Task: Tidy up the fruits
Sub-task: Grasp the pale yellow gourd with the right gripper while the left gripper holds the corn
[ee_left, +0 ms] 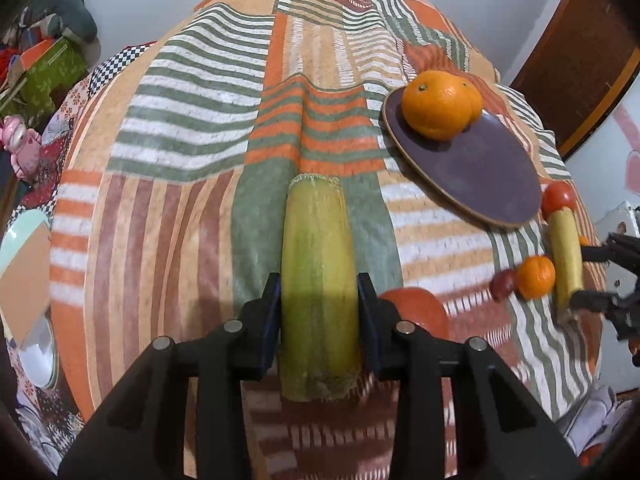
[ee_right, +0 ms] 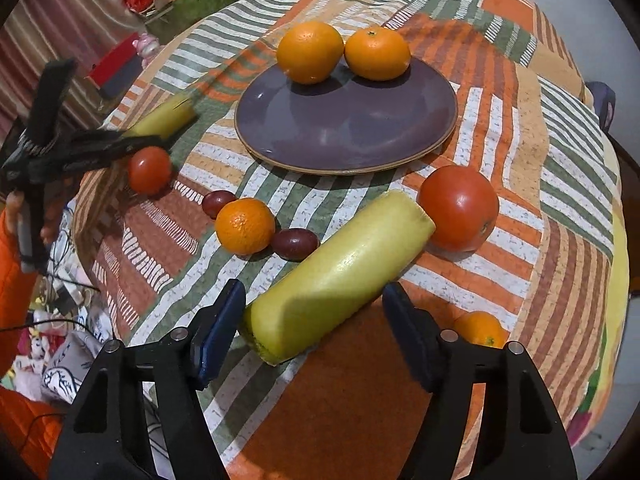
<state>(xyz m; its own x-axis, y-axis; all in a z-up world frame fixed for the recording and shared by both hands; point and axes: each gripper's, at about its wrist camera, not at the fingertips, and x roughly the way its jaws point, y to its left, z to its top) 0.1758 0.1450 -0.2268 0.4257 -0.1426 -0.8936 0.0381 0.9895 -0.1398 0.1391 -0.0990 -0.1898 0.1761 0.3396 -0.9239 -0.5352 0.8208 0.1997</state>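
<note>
My left gripper [ee_left: 320,284] is shut on a yellow-green squash piece [ee_left: 318,280], held above the striped cloth. The right wrist view shows that gripper [ee_right: 80,148] at the far left. My right gripper [ee_right: 316,292] is open, its jaws straddling a second squash piece [ee_right: 340,276] that lies on the cloth with a gap at the right pad. Two oranges [ee_right: 310,52] sit at the back of a purple plate [ee_right: 348,128]. Loose on the cloth are a large tomato [ee_right: 458,208], a small tomato [ee_right: 150,170], a mandarin [ee_right: 245,226] and two dark plums [ee_right: 295,244].
Another mandarin [ee_right: 480,328] lies by my right finger. The round table drops off on all sides. A green box [ee_left: 52,72], a pink toy [ee_left: 18,144] and clutter stand off the left edge. A wooden door [ee_left: 576,72] is at the back right.
</note>
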